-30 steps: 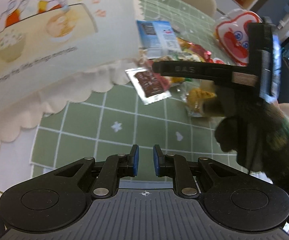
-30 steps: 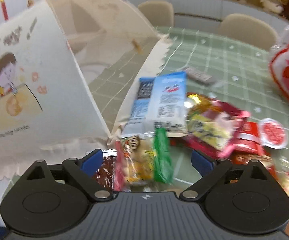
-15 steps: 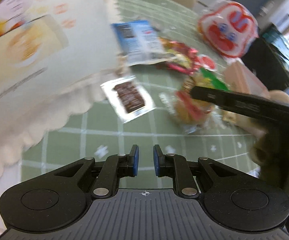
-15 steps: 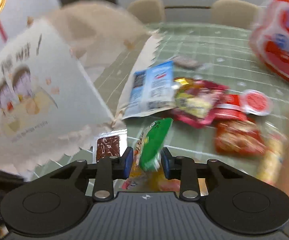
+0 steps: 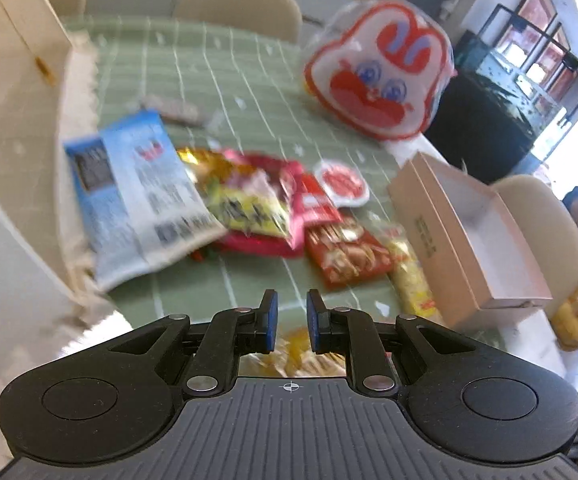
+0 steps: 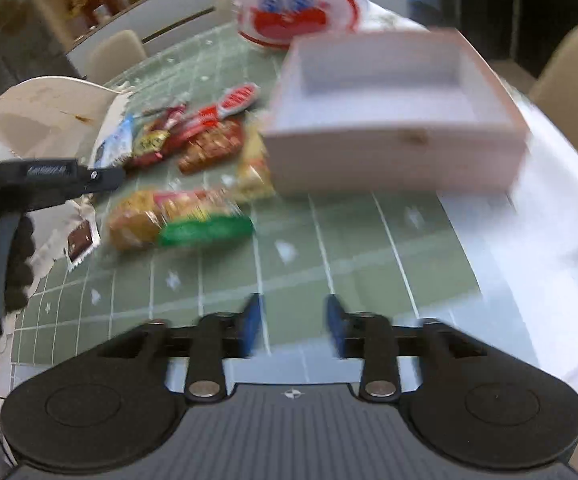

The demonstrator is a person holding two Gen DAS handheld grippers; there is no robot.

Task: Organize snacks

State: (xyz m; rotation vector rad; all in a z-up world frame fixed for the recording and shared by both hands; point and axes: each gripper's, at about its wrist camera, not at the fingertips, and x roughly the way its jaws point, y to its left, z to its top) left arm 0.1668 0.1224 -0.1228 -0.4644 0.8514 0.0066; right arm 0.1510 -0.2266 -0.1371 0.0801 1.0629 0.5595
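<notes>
A pile of snack packets lies on the green checked tablecloth (image 5: 249, 92): a blue-and-white bag (image 5: 137, 196), a yellow-and-pink bag (image 5: 249, 204), a red packet (image 5: 349, 252). An empty pink cardboard box (image 5: 473, 236) stands at the right; it also shows in the right wrist view (image 6: 393, 112). A bread packet with a green end (image 6: 181, 224) lies on the cloth, apart from my right gripper (image 6: 293, 326), which is open and empty. My left gripper (image 5: 291, 320) hovers with a narrow gap, nothing between the pads; it shows at the left in the right wrist view (image 6: 49, 176).
A white printed food cover (image 5: 5, 92) stands at the left. A red-and-white rabbit-face bag (image 5: 381, 76) stands at the back. A small brown sachet (image 6: 81, 240) lies near the cover's edge. Beige chairs (image 5: 241, 4) surround the table.
My right gripper has let go of the green-ended bread packet, opened, and pulled back to the right toward the box. My left gripper has swung right, from the cover toward the pile.
</notes>
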